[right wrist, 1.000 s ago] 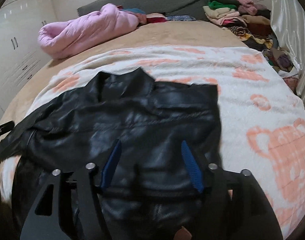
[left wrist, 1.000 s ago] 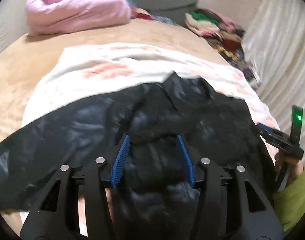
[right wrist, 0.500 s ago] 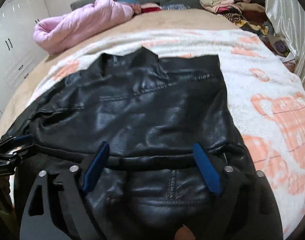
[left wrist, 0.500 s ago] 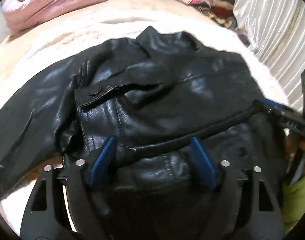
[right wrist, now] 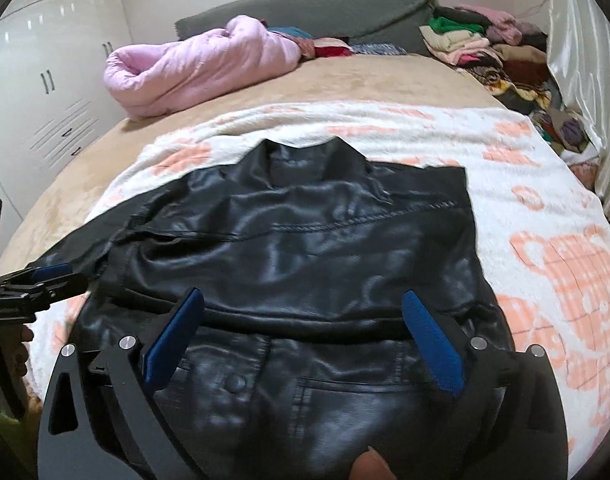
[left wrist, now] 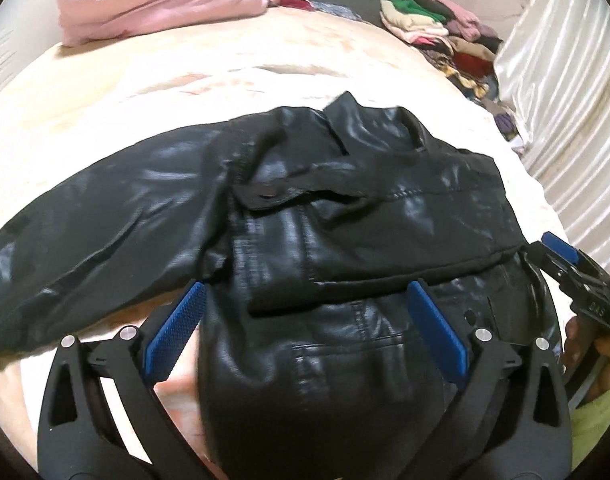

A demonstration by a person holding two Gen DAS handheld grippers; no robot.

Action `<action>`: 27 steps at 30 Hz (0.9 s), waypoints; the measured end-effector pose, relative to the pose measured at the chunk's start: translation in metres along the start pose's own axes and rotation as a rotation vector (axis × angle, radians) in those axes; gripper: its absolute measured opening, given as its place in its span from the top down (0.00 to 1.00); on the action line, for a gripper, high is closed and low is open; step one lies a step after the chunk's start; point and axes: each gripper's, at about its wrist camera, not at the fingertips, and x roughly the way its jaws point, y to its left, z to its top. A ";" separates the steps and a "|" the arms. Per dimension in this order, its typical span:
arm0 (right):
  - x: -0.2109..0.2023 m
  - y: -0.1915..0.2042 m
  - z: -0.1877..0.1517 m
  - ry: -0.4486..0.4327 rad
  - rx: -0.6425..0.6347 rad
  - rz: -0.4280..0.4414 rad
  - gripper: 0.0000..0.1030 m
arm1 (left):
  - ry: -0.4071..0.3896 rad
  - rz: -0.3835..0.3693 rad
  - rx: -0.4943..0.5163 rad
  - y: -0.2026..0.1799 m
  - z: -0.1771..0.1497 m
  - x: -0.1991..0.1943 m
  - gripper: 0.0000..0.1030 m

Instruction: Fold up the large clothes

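Observation:
A black leather jacket [left wrist: 345,216] [right wrist: 305,240] lies spread on the white-and-orange blanket [right wrist: 545,264], collar at the far side. One sleeve [left wrist: 85,236] stretches out to the left. A thick fold runs across the jacket just beyond both sets of fingertips. My left gripper [left wrist: 305,286] hovers over the jacket's near left part; its jaws are opening, and the blue pads [left wrist: 173,336] stand wide and clear of the leather beneath. My right gripper [right wrist: 301,296] is over the near right part, jaws likewise opening, with no pad pressing. Each gripper shows at the edge of the other's view [left wrist: 561,256] [right wrist: 45,276].
A rolled pink quilt [right wrist: 197,68] lies at the far left of the tan bed [right wrist: 365,80], before a grey headboard cushion [right wrist: 325,8]. Several folded clothes [right wrist: 489,52] are piled at the far right beside a pale curtain [right wrist: 585,40]. White wardrobe doors [right wrist: 45,80] stand left.
Both grippers' jaws have spread from partly closed around bunched leather to wide. The jacket has dropped out of them and lies flatter. Both cameras have shifted over the jacket.

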 end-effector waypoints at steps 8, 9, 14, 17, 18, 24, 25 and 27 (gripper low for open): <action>-0.009 0.043 0.013 -0.049 -0.059 0.057 0.04 | -0.043 0.061 -0.075 0.030 -0.003 -0.024 0.09; -0.009 0.049 0.016 -0.052 -0.068 0.066 0.04 | -0.048 0.067 -0.086 0.035 -0.003 -0.027 0.09; -0.012 0.082 0.028 -0.075 -0.114 0.099 0.04 | -0.087 0.117 -0.132 0.056 -0.005 -0.045 0.09; -0.012 0.099 0.033 -0.082 -0.129 0.117 0.04 | -0.114 0.170 -0.147 0.068 -0.006 -0.056 0.09; -0.012 0.106 0.035 -0.085 -0.138 0.126 0.04 | -0.121 0.188 -0.149 0.071 -0.007 -0.059 0.09; -0.010 0.138 0.043 -0.086 -0.184 0.146 0.04 | -0.137 0.200 -0.212 0.094 -0.010 -0.069 0.09; -0.009 0.145 0.045 -0.086 -0.196 0.146 0.04 | -0.134 0.201 -0.223 0.098 -0.011 -0.070 0.09; -0.009 0.155 0.047 -0.086 -0.210 0.158 0.04 | -0.124 0.198 -0.251 0.106 -0.014 -0.072 0.09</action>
